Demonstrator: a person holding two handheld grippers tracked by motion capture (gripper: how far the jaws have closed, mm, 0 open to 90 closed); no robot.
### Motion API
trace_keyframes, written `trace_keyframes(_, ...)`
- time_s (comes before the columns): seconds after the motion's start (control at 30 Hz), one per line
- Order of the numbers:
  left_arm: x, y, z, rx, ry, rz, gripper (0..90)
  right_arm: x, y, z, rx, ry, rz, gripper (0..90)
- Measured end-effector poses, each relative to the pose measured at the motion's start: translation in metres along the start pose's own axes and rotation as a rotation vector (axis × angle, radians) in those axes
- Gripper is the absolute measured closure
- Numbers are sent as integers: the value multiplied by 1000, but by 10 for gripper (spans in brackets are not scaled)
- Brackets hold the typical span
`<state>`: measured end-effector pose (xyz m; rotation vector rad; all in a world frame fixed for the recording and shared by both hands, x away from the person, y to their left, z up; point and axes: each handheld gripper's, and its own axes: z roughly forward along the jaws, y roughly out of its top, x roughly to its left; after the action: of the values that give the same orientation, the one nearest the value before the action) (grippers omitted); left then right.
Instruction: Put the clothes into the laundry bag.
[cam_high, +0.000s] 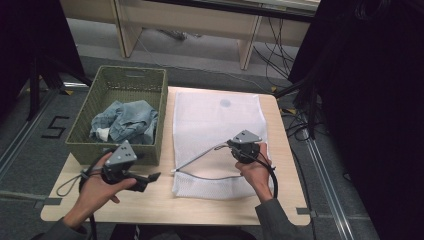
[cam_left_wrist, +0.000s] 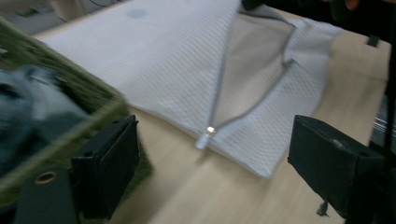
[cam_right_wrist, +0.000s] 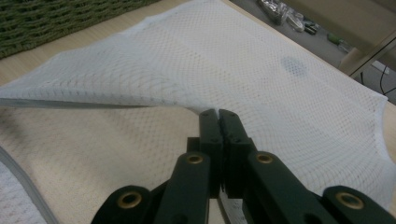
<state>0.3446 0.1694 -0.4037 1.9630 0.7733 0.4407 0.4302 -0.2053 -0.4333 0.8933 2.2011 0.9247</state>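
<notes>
At the table's left edge stands a green woven basket (cam_high: 118, 114), its left wall flush with that edge, crumpled denim (cam_high: 126, 121) inside. Just in front of it the left gripper (cam_high: 152, 177) hangs over bare wood, held level and pointing right toward the bag's near-left corner; its jaws stand wide apart with nothing between them. A narrow strip of bare table (cam_high: 165, 200) separates the basket from the white mesh laundry bag (cam_high: 215, 120), which lies flat down the middle — its far end near the table's back edge. The right gripper (cam_high: 220, 147) is clamped tight on the bag's upper zipper edge, lifting it into a tent so the mouth gapes. The right hand (cam_high: 256, 172) angles in from the near-right.
</notes>
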Motion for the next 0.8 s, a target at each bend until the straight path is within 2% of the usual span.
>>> trace_keyframes(0.03,9,7,-11,-12,44,11,154,0,0,0,-11,-2,-2,898)
trace_keyframes(0.1,21,13,-24,-24,105,9,152,2,0,-2,2,4,7,898)
trace_keyframes(0.13,31,18,-30,-41,144,34,146,1,0,-2,2,8,8,898)
trace_keyframes(0.17,47,23,-38,-22,187,28,146,1,0,-3,-4,-11,11,898)
trace_keyframes(0.2,47,23,-38,-22,187,28,145,1,0,-3,-10,-12,6,898)
trace_keyframes(0.23,56,25,-42,19,215,2,145,1,0,-3,-10,-12,6,898)
trace_keyframes(0.27,73,28,-43,23,257,-26,145,3,0,-3,4,1,20,898)
trace_keyframes(0.3,73,28,-43,23,257,-26,145,3,0,-3,4,1,20,898)
trace_keyframes(0.33,93,31,-39,51,270,-60,145,2,1,-3,2,7,14,898)
trace_keyframes(0.37,93,31,-39,51,270,-60,145,2,1,-3,2,7,14,898)
trace_keyframes(0.4,113,34,-33,108,270,-96,147,3,1,-2,1,8,12,898)
trace_keyframes(0.43,113,34,-33,108,270,-96,146,3,1,-2,0,6,7,898)
trace_keyframes(0.47,123,35,-30,145,277,-100,146,3,1,-2,0,6,7,898)
trace_keyframes(0.5,131,37,-25,163,278,-111,147,4,1,-2,4,10,12,898)
trace_keyframes(0.53,140,38,-18,175,266,-123,147,3,0,-1,-11,-15,-2,897)
trace_keyframes(0.57,146,40,-11,173,266,-154,147,3,0,-1,-1,3,11,898)
trace_keyframes(0.6,157,43,0,205,277,-156,148,3,0,-1,0,15,7,897)
trace_keyframes(0.63,157,43,0,205,277,-156,150,3,0,-1,0,15,7,897)
trace_keyframes(0.67,165,46,13,237,282,-168,150,2,0,0,5,16,-6,897)
trace_keyframes(0.7,165,46,13,237,282,-168,154,2,0,0,5,16,-6,897)
trace_keyframes(0.73,169,47,19,248,290,-170,161,1,-1,0,-8,-7,-9,897)
trace_keyframes(0.8,177,47,31,267,301,-185,159,0,-1,0,-3,2,-20,897)
